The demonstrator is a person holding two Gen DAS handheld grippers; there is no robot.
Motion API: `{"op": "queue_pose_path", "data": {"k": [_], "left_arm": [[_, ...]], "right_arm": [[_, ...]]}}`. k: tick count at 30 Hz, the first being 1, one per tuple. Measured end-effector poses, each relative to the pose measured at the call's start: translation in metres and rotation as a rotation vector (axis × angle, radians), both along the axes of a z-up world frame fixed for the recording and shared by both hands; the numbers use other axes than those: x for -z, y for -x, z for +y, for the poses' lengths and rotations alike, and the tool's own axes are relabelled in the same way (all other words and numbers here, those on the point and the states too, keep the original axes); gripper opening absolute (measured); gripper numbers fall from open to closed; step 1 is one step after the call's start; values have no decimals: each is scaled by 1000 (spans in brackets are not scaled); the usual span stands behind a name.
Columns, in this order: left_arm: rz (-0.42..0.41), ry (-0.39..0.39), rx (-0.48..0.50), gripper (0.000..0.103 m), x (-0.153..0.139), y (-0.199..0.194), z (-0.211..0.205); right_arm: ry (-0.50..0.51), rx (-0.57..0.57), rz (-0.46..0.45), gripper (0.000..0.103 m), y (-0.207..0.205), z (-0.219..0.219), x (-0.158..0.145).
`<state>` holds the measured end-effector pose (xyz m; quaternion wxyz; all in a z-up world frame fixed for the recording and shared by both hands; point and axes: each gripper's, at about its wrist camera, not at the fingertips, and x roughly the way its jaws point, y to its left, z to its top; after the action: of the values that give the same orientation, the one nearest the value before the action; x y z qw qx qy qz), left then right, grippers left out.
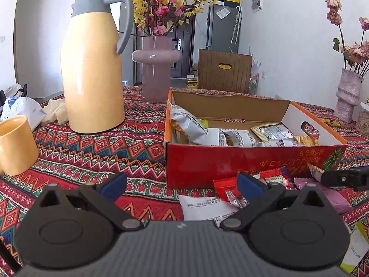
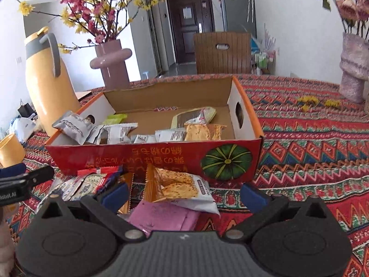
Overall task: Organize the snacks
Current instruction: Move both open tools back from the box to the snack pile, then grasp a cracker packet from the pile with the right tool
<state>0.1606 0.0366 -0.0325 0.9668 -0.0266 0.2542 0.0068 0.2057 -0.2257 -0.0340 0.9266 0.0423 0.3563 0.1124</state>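
An open red cardboard box (image 1: 207, 161) (image 2: 147, 159) stands on the patterned tablecloth and holds several snack packets (image 1: 233, 136) (image 2: 161, 133). Loose packets lie in front of it: a red one (image 1: 227, 190), a white one (image 1: 203, 206), a pink one (image 2: 163, 217) and an orange cracker packet (image 2: 180, 187). My left gripper (image 1: 182, 184) is open and empty, hovering left of the loose pile. My right gripper (image 2: 184, 195) is open, its fingers on either side of the orange cracker packet. The right gripper also shows at the left wrist view's right edge (image 1: 341, 179).
A tall yellow thermos (image 1: 92, 69) and a yellow mug (image 1: 16, 145) stand left of the box. A pink vase with flowers (image 1: 155, 69) is behind it, another vase (image 1: 348, 94) at far right. A wooden chair (image 1: 224, 71) stands beyond the table.
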Motion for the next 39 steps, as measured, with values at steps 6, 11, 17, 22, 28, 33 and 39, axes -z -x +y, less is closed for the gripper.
{"op": "queue_pose_path", "data": {"k": [6, 11, 17, 22, 28, 33, 39], "left_arm": [[9, 28, -7, 103, 1, -1, 4], [29, 55, -13, 103, 2, -5, 9], [30, 58, -15, 103, 2, -5, 10], [32, 58, -16, 103, 3, -5, 9], [34, 60, -19, 103, 3, -5, 10], [38, 60, -22, 103, 4, -6, 10], [39, 56, -26, 103, 4, -7, 10]], "right_arm": [[-29, 13, 106, 103, -27, 0, 11], [-112, 9, 136, 90, -34, -5, 17], [-147, 26, 155, 70, -37, -12, 21], [-164, 33, 152, 51, -34, -19, 21], [-169, 43, 130, 16, -26, -25, 22], [-132, 57, 43, 13, -10, -28, 14], [-87, 72, -98, 13, 20, -29, -4]]}}
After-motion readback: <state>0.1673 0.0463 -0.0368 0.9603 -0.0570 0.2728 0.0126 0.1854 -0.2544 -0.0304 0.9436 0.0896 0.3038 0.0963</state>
